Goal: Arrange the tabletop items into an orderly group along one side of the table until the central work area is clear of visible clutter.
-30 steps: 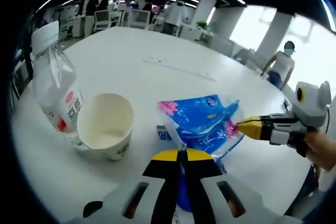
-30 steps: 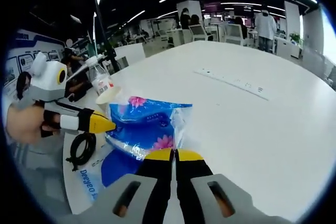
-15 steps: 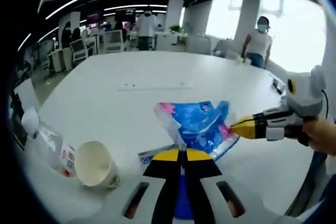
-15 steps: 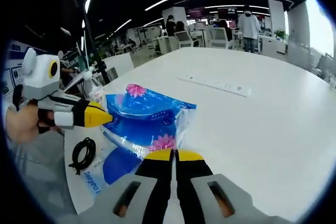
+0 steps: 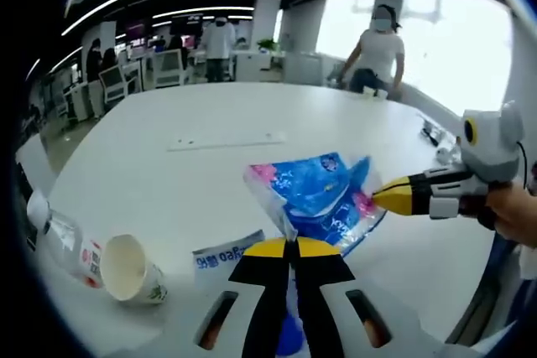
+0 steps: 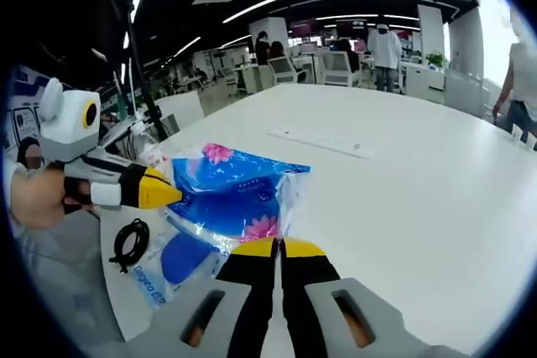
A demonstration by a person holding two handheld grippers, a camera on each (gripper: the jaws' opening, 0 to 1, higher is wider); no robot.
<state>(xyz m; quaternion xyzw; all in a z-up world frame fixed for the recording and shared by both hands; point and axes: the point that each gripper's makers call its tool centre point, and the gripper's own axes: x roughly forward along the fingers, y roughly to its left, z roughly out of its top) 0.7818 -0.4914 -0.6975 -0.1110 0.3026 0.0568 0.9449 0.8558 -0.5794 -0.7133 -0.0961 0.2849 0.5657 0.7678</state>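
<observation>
Here both grippers hold one blue tissue pack (image 5: pixel 317 196) between them, lifted above the white bench (image 5: pixel 168 148). In the left gripper view the left gripper (image 5: pixel 293 243) has its yellow-tipped fingers pinched together on the pack's clear plastic edge, while the right gripper (image 5: pixel 379 196) comes in from the right and grips the pack's far end. In the right gripper view the right gripper (image 6: pixel 278 245) is likewise closed on the wrapper's near edge, and the left gripper (image 6: pixel 172 194) bites the pack from the left. Under the pack lies a blue and white flat sheet (image 6: pixel 159 270), with a black cable loop (image 6: pixel 129 243) just beside it. Off to the left of the left gripper view a paper cup (image 5: pixel 127 269) lies on its side, touching a plastic bottle (image 5: pixel 59 236) that also lies down
</observation>
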